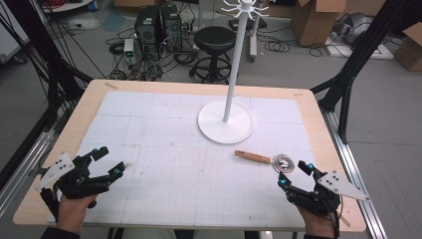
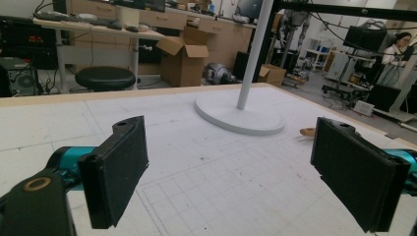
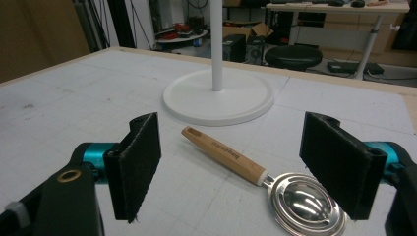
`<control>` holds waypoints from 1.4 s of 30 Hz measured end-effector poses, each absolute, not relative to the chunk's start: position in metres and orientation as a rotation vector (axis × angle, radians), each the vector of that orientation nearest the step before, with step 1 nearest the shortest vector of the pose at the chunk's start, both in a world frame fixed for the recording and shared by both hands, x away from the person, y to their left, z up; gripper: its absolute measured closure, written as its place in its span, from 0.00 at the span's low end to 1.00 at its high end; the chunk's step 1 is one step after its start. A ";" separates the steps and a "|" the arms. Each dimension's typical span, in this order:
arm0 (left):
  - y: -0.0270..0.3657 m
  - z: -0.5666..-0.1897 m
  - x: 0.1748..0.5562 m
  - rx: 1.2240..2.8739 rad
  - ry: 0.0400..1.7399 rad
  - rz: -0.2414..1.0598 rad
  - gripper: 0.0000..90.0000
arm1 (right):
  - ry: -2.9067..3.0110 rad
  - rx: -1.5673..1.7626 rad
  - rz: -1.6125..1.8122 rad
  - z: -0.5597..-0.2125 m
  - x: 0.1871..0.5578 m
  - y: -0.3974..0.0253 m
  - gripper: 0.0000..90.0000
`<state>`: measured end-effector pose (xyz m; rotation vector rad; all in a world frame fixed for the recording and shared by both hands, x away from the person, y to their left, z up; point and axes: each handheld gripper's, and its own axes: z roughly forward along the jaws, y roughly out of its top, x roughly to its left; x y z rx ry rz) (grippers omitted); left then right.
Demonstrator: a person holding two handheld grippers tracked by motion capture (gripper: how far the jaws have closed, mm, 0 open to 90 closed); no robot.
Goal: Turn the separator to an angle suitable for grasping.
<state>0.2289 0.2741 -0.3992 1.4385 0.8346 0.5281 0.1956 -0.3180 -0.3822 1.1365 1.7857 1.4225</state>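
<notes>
One stand (image 1: 226, 121) and one wooden-handled spoon (image 1: 263, 159) sit on one surface (image 1: 149, 149). Two hand-held grippers are there: left (image 1: 110, 161), right (image 1: 292, 174). One stool (image 1: 214, 40) stands beyond.

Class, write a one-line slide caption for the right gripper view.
Open right gripper poised above a wooden-handled metal scoop near a white stand.

Matt and glossy surfaces on a pale wooden worktop (image 1: 318, 129).

A white, paper-like gridded sheet (image 1: 174, 149), matt and faintly speckled, covers the wood. The white stand (image 1: 226, 122) looks like smooth painted metal or plastic. The utensil (image 3: 260, 177) has a light wooden handle with printed lettering and a polished, mirror-bright metal bowl. The right tongs (image 3: 246, 167) carry rough, matt black pads (image 3: 140, 162).
</notes>
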 end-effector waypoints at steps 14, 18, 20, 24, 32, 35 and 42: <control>0.275 -0.402 0.231 1.451 0.855 0.530 0.16 | 1.752 1.241 1.402 -0.385 0.221 -0.316 0.28; 0.276 -0.402 0.232 1.457 0.856 0.527 0.17 | 1.806 1.258 1.360 -0.384 0.244 -0.313 0.44; 0.276 -0.402 0.232 1.462 0.859 0.524 0.17 | 1.813 1.285 1.338 -0.385 0.258 -0.311 0.50; 0.277 -0.403 0.232 1.465 0.862 0.519 0.18 | 1.847 1.349 1.242 -0.393 0.291 -0.306 0.70; 0.278 -0.404 0.232 1.464 0.876 0.510 0.19 | 2.003 1.454 1.005 -0.424 0.335 -0.301 0.97; 0.279 -0.404 0.233 1.468 0.881 0.504 0.19 | 2.038 1.499 0.963 -0.433 0.343 -0.301 0.99; 0.280 -0.404 0.233 1.462 0.889 0.499 0.19 | 2.110 1.498 0.924 -0.442 0.343 -0.299 0.99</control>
